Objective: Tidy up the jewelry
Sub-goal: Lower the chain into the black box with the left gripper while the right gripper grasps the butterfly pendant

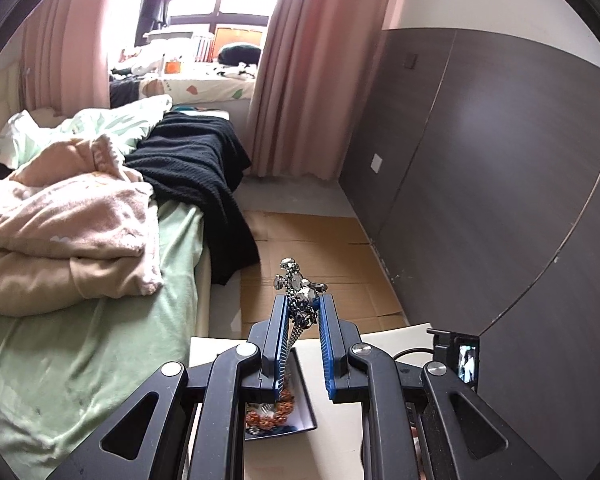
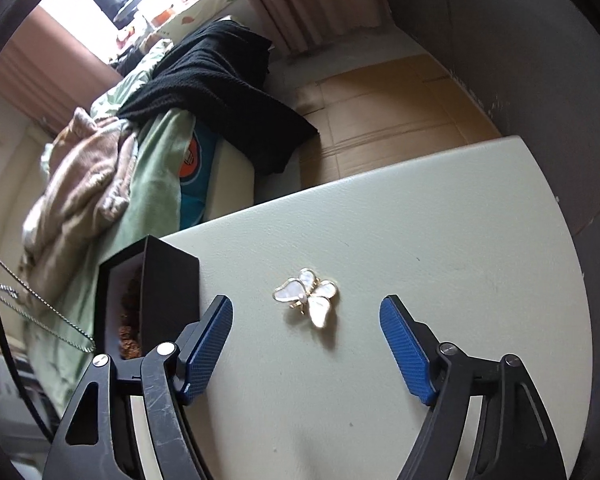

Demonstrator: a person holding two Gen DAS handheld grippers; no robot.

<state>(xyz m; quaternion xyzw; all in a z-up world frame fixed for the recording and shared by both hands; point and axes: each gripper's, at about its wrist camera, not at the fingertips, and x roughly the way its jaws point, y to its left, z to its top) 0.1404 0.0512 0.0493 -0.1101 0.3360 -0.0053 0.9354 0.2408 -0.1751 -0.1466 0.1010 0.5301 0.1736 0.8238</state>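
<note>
Pinching silver necklace (image 1: 298, 292), seemingly chained.

The silver beaded chain necklace (image 1: 300, 300) ran down between the left tongs' (image 1: 304, 306) blue pads, its lower length hidden behind the left pad; in the right wrist view only a loop of it (image 2: 40, 304) showed, cut off by the left edge. The shallow black rectangular box (image 1: 300, 412) was largely covered by the tongs' black arms, and the reddish-brown beaded piece (image 1: 272, 416) inside it showed only in part. The small black device with a lit screen (image 1: 466, 360) was too small to read. The cream-coloured table (image 2: 420, 240) ran off the bottom edge.
</note>
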